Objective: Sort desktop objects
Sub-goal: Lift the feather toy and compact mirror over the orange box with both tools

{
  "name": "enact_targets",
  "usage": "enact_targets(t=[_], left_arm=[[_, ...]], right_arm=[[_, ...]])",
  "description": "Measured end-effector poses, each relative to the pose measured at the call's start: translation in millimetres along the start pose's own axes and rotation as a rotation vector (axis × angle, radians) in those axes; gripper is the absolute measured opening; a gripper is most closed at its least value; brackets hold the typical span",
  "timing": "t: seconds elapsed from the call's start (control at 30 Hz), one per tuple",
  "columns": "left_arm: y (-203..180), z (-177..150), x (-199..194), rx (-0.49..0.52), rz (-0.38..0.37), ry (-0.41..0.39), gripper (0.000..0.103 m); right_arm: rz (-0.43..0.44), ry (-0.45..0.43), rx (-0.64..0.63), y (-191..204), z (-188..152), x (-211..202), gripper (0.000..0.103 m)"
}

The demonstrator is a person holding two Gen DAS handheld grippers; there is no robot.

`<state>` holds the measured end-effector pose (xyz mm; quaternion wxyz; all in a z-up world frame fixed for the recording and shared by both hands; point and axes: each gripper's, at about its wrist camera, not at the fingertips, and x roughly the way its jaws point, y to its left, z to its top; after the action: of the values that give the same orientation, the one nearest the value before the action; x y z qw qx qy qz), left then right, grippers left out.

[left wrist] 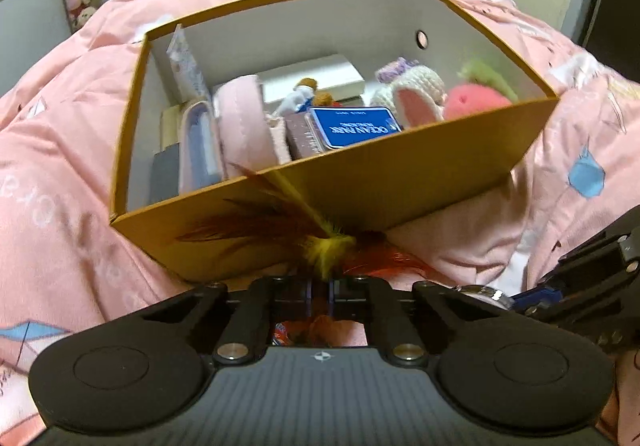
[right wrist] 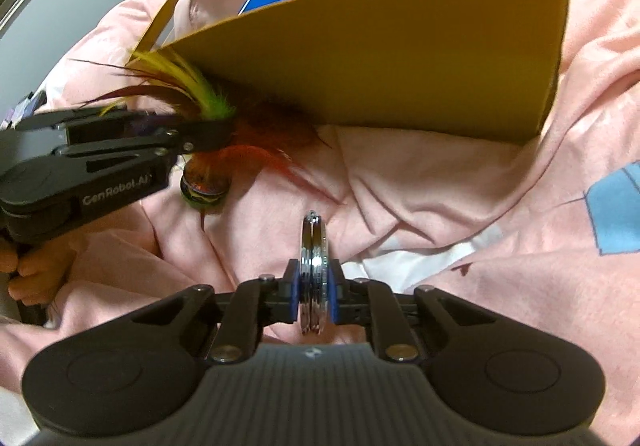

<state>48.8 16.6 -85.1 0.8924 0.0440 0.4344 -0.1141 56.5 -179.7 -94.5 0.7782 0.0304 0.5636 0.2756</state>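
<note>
Left tool [right wrist: 208, 134] pinching feather shuttlecock [right wrist: 208, 166] – right tool [right wrist: 314, 298] pinching metal disc [right wrist: 314, 242], maybe yo-yo

My right gripper [right wrist: 315, 296] pinches a shiny metal disc [right wrist: 314, 270] on edge above the pink quilt [right wrist: 440, 206], while my left gripper [right wrist: 212, 134] clamps a feathered shuttlecock [right wrist: 208, 162] beside the orange box [right wrist: 380, 54].

Soft, wrinkled pink cloth quilt [right wrist: 420, 182], matt cardboard box [right wrist: 400, 58], glossy chrome metal disc [right wrist: 314, 246], fluffy feathers [right wrist: 192, 86], matt black plastic grippers.
</note>
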Motion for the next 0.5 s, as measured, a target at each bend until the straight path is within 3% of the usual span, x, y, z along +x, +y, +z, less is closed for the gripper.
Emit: enact_targets(t=[0.33, 0.5], left_arm=[[18, -3, -52, -0.122, -0.120, -0.073, 0.002], [21, 25, -100, -0.111, -0.194, -0.208, 0.002]], right_arm=[[0.044, -0.079, 0.028, -5, 23, -45, 0.014], [0.074, -0.188, -0.045, 11, 43, -92, 0.014]])
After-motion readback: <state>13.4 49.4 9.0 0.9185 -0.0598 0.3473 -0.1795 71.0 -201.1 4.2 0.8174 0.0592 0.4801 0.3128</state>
